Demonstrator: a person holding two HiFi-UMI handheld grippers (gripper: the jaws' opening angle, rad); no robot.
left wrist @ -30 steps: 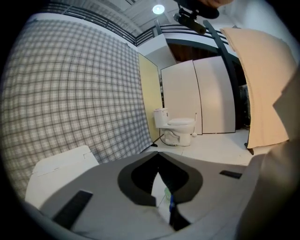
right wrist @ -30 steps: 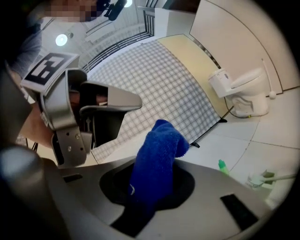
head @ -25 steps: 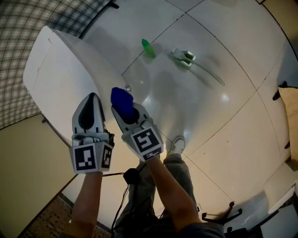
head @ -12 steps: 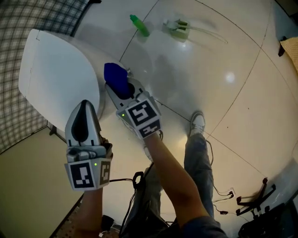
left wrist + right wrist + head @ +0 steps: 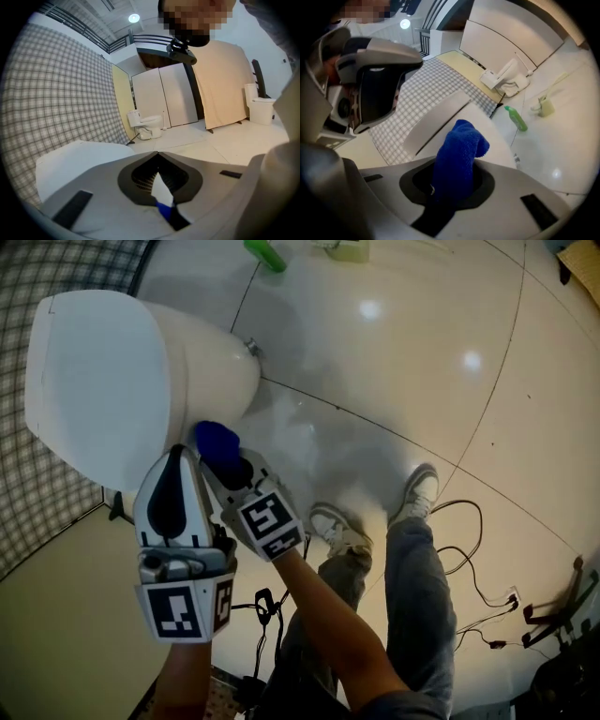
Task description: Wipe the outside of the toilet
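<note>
The white toilet (image 5: 202, 357) stands at the upper left of the head view, its lid (image 5: 94, 381) down. My right gripper (image 5: 227, 463) is shut on a blue cloth (image 5: 217, 441), which presses against the bowl's lower outer side. In the right gripper view the cloth (image 5: 459, 147) sticks up between the jaws in front of the toilet (image 5: 454, 119). My left gripper (image 5: 182, 455) hovers just left of it near the lid's edge, jaws shut to a point with nothing held. Its tip (image 5: 157, 153) shows in the left gripper view.
A green bottle (image 5: 265, 254) and a pale brush holder (image 5: 349, 249) lie on the tiled floor beyond the toilet. A checked wall (image 5: 56, 268) is at the left. The person's shoes (image 5: 337, 531) (image 5: 419, 488) and cables (image 5: 473, 521) are near. Other toilets (image 5: 145, 124) stand farther off.
The right gripper has carried the blue cloth along the bowl's outside, from its front round to the near side. The left gripper stayed shut beside it. The view swung, shifting the bottle to the top edge.
</note>
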